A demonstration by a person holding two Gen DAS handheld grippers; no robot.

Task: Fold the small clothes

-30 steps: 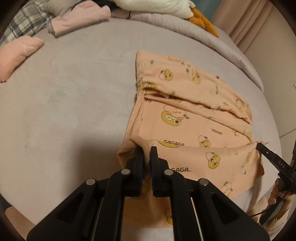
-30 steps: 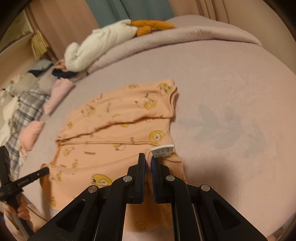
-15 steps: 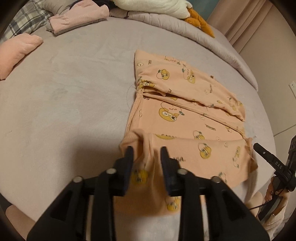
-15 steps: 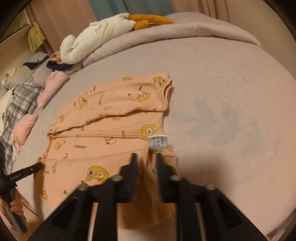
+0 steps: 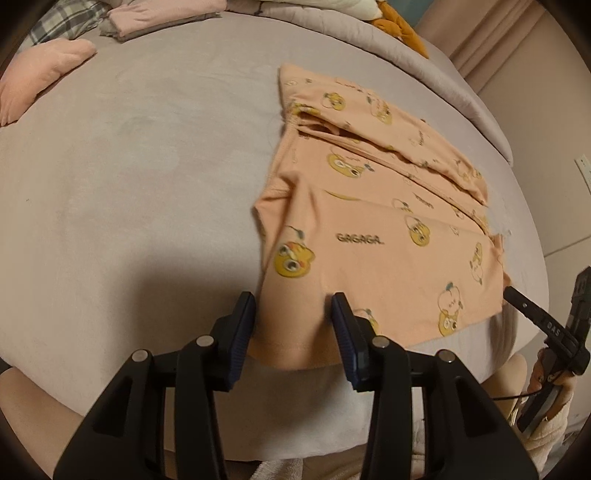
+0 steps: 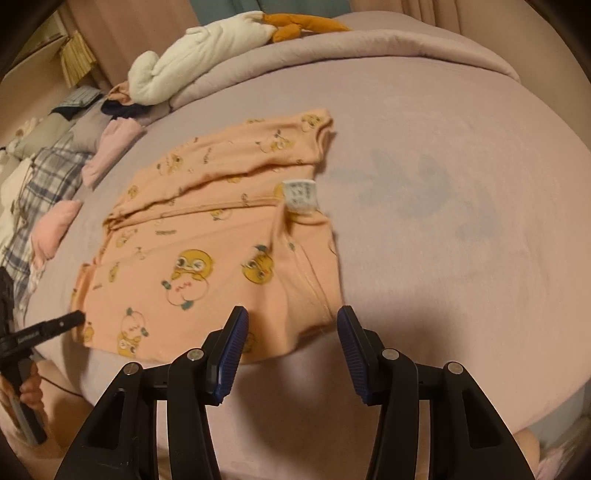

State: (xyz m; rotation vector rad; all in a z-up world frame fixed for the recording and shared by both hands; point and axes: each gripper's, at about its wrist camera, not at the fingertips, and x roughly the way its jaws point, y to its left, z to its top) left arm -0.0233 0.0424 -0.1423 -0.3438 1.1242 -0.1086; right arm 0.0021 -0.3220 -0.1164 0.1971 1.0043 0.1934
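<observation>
A mauve-sheeted bed (image 6: pixel 461 155) carries the peach printed garment (image 6: pixel 207 251) — folded pink clothes (image 5: pixel 166 14), possibly shirts, farther back.

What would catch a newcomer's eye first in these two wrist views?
The peach cartoon-print garment draws the eye, spread partly folded on the mauve bedspread, its near edge at the bed's front, its white care label turned up at one side. Both grippers, left and right, stand open over that near edge. Behind lies a white plush toy on the rolled duvet.
</observation>
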